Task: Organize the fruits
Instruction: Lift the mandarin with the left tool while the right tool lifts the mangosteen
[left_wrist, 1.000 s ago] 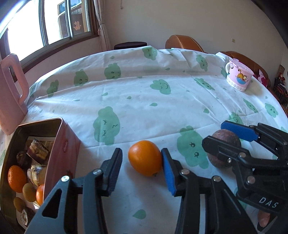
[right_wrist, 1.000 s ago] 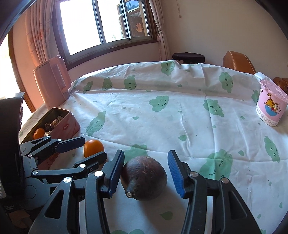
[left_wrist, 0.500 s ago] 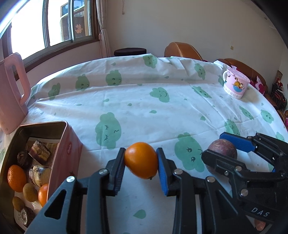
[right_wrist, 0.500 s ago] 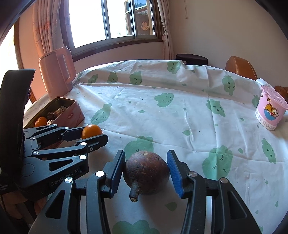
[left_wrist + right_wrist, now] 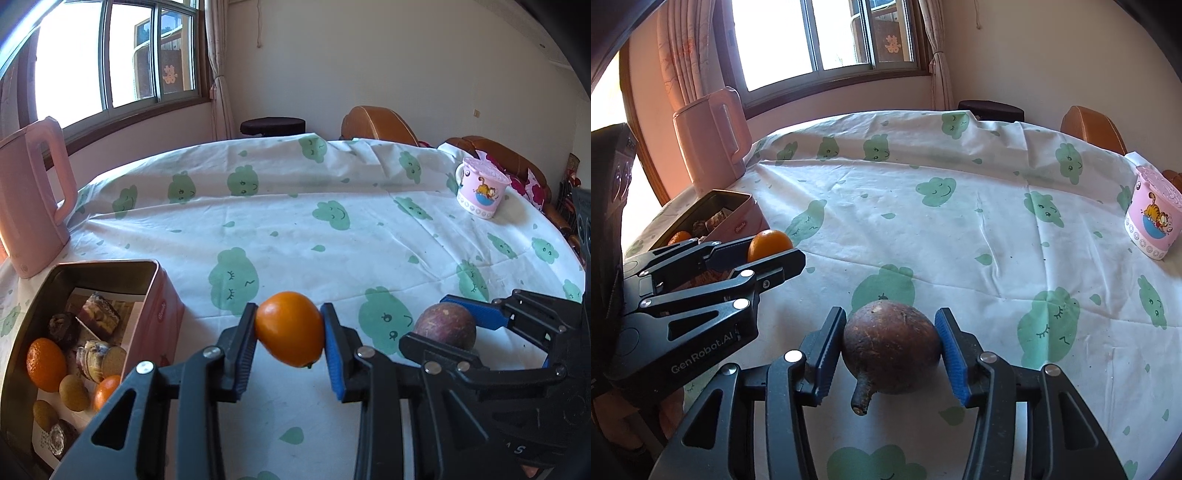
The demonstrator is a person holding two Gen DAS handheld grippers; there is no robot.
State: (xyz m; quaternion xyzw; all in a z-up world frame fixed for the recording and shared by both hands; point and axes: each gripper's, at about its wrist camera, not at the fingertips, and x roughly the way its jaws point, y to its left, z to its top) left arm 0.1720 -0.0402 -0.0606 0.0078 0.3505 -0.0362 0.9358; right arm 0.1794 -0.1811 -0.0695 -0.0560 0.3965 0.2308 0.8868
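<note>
While each pair of tongs grips a fruit, both fruits hang clear of the tablecloth (image 5: 332, 251).

Clamped between the pads of the left tongs (image 5: 289, 334) is an orange (image 5: 290, 328), lifted off the cloth just beside the open pink tin (image 5: 162, 306); that tin, at the left edge of the table, already holds two more oranges, some small brown fruits and cakes. Gripped in the right tongs (image 5: 891, 345), a round brown fruit (image 5: 891, 345) with a short stalk pointing down sits between both pads, raised above the cloth with its shadow beneath. Side by side, the two tongs are near each other over the near part of the table. Standing behind the tin is a pink jug (image 5: 31, 199), and a pink cartoon mug (image 5: 480, 192) sits well apart at the far right.
</note>
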